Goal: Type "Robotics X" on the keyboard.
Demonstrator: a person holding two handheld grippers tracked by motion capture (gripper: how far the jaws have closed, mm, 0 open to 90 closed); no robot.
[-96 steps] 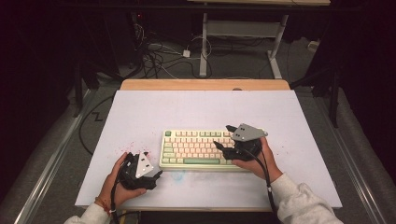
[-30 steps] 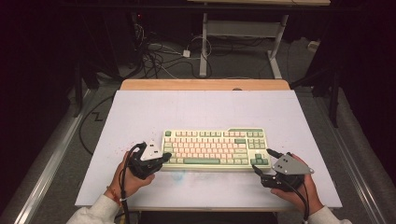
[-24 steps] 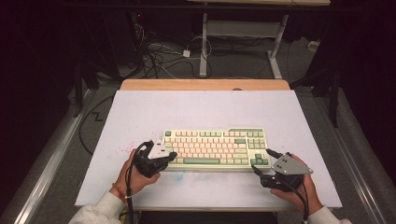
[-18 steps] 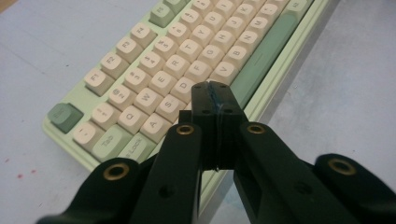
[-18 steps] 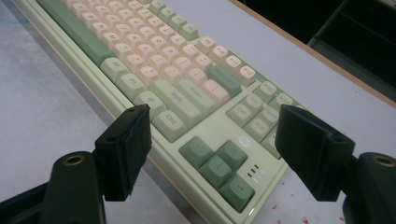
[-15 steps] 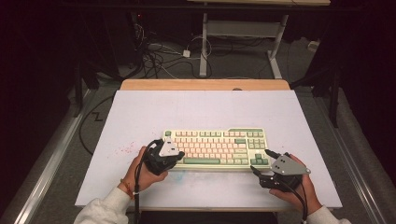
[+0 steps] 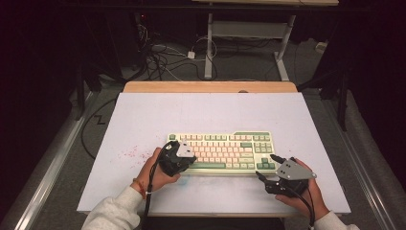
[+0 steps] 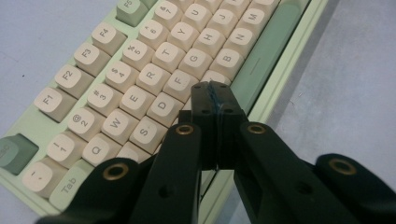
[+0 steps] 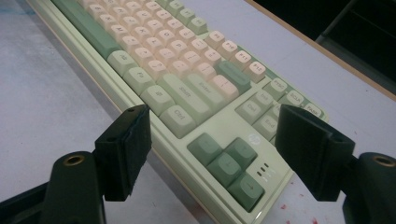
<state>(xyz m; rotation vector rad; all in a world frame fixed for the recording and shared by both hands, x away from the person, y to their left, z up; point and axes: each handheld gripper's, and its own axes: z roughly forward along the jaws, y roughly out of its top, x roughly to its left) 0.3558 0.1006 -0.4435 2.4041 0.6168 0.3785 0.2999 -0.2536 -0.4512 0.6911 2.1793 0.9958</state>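
Nearest, at the front edge of the white table (image 7: 143,115), the person's two hands come in from below, each carrying a gripper; the left gripper (image 7: 181,162) sits over the left end of the keyboard (image 7: 225,143), and the right gripper (image 7: 268,167) rests just off the keyboard's front right corner, on the table top. Seen along its own jaws, the left gripper (image 8: 212,95) is fully closed, pad against pad, with nothing between them; its joined tip hangs low over the letter keys near the left end of the long green space bar (image 8: 266,51), though whether it touches a key I cannot tell. The right gripper (image 9: 212,154) stands wide open and holds nothing; its two black pads (image 9: 128,140) straddle the keyboard's front right corner, where the green arrow keys (image 9: 229,161) lie, and neither pad touches the case. Beyond the grippers the keyboard lies flat and square to the table's front edge, slightly right of centre, its cream keys framed by pale green ones; faint red specks (image 7: 130,154) mark the white surface to its left; farther off, a strip of bare wood (image 7: 210,86) runs along the table's far edge, and behind it cables (image 7: 163,55) lie on the dark floor.
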